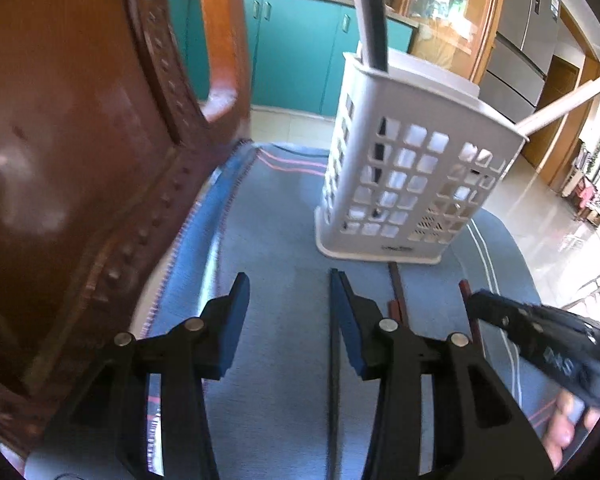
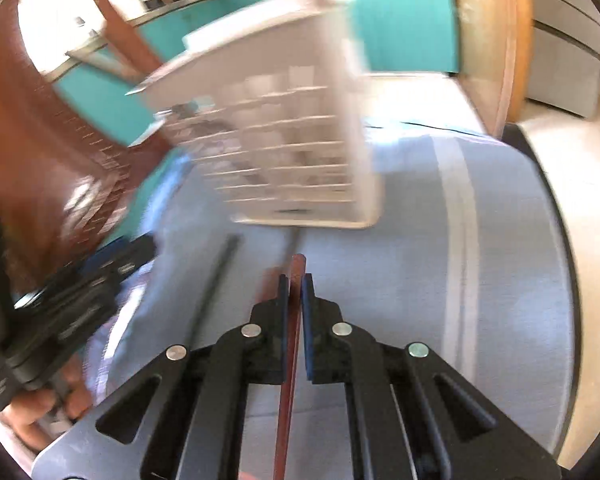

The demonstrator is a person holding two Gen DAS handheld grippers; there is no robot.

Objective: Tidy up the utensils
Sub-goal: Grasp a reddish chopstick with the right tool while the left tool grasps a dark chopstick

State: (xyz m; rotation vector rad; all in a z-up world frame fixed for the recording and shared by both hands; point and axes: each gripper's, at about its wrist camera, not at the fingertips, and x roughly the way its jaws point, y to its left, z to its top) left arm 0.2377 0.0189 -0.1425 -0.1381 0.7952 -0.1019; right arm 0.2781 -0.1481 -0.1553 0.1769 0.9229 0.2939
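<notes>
My left gripper [image 1: 288,276] hovers open over the blue cloth [image 1: 280,220], its blue pads well apart. A black chopstick [image 1: 334,380] lies on the cloth along the inner side of its right finger, not pinched. A red-brown chopstick [image 1: 396,292] lies just to the right. My right gripper [image 2: 296,276] is shut on another red-brown chopstick [image 2: 288,400], which sticks out a little past the pads toward the white slotted utensil holder [image 2: 292,140]. The holder [image 1: 400,160] stands upright on the cloth with a grey-black handle [image 1: 372,12] and a pale stick [image 1: 560,108] in it.
A brown studded leather chair back [image 1: 60,160] rises close on the left of the table. The cloth's rounded edge [image 2: 556,240] drops to a pale tiled floor on the right. Teal cabinets [image 1: 296,48] and a steel fridge [image 1: 528,20] stand far behind.
</notes>
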